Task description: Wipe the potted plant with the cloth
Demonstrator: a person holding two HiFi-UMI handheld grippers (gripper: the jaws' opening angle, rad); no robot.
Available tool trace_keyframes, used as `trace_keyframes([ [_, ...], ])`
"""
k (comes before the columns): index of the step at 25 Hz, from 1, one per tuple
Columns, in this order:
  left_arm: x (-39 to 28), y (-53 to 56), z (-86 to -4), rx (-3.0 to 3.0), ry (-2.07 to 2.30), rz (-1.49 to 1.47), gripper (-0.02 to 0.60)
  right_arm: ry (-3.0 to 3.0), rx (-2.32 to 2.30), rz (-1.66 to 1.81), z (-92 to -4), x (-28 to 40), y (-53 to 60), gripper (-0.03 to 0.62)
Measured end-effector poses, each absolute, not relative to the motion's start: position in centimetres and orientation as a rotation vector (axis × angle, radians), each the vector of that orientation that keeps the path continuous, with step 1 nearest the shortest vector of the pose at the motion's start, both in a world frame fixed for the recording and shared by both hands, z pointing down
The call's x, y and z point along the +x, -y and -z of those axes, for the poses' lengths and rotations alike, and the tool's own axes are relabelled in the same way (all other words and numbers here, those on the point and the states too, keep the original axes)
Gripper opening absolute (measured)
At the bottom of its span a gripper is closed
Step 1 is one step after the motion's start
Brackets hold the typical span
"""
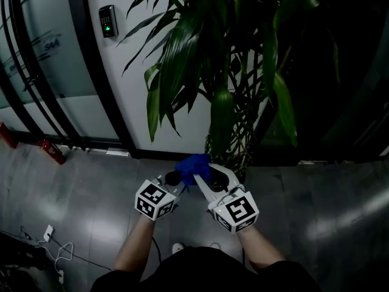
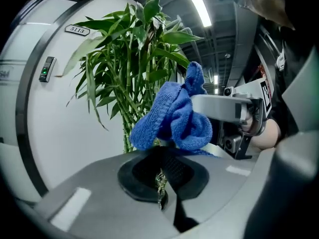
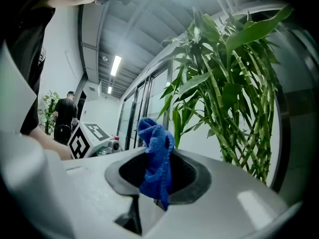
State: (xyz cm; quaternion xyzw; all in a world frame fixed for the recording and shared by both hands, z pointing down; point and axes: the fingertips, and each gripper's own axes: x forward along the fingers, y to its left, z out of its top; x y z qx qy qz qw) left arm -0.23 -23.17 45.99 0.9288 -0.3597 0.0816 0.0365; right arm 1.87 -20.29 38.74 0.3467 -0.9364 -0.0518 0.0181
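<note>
Right gripper [image 3: 157,173] has its jaws clamped tight on a crumpled blue terry cloth [image 3: 155,151], which pokes up out of the black pads and flops down over the front. Left gripper [image 2: 161,158] is squeezed down to a thin slit with nothing pinched in it, its tip parked just beside the cloth bundle. Both are held close together in front of the tall green bamboo-style potted plant [image 1: 209,72] by the white wall, with the cloth near the lower stalks; can't tell if it's touching them.

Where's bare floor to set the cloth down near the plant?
Bare floor right of the plant, below the dark wall; also left, between the glass panels and the cables. Crowded at the plant's base and around the cables.
</note>
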Motion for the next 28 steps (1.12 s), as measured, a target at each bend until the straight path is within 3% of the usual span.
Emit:
trace_keyframes([
  [15, -11.1, 21.5, -45.8, 2.775, 1.31, -0.278, 0.007, 2.989, 1.126, 0.111, -38.9, -3.6, 20.9, 0.104],
  [28, -11.7, 26.1, -45.7, 2.785, 1.361, -0.33, 0.006, 3.071, 1.188, 0.152, -36.8, -0.9, 26.4, 0.104],
])
